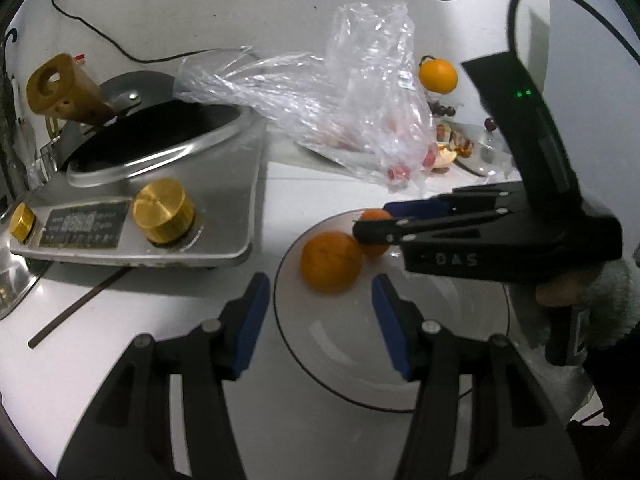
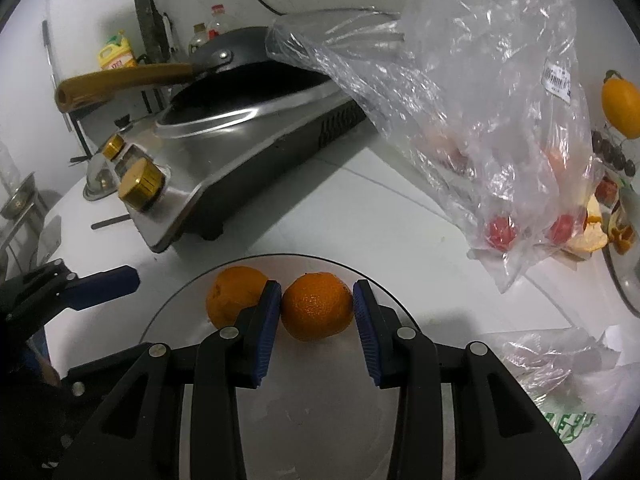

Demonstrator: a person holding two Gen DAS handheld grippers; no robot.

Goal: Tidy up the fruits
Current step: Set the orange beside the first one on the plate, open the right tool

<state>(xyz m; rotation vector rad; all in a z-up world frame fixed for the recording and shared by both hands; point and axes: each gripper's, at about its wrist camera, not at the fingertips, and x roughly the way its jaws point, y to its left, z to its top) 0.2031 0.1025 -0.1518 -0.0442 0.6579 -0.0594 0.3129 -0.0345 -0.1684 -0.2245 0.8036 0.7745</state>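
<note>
One round orange (image 2: 236, 294) lies on the pale round plate (image 2: 168, 316). The right claw (image 2: 317, 312) clamps a second orange (image 2: 316, 306) there. The left claw (image 1: 320, 312) is wide, empty; small red fruits (image 2: 502, 230) remain in the clear plastic bag (image 2: 460, 80).

My right gripper (image 1: 372, 222) is black with blue pads, silver screws, "DAS" lettering, a green light, and a grey fuzzy sleeve (image 1: 612, 304).

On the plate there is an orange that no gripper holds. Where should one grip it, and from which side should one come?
Grip the free orange across its widest middle, coming from above and the counter side with the empty left gripper. It is round and sits on the plate close against the orange in the right gripper, so that side is probably blocked.
</note>
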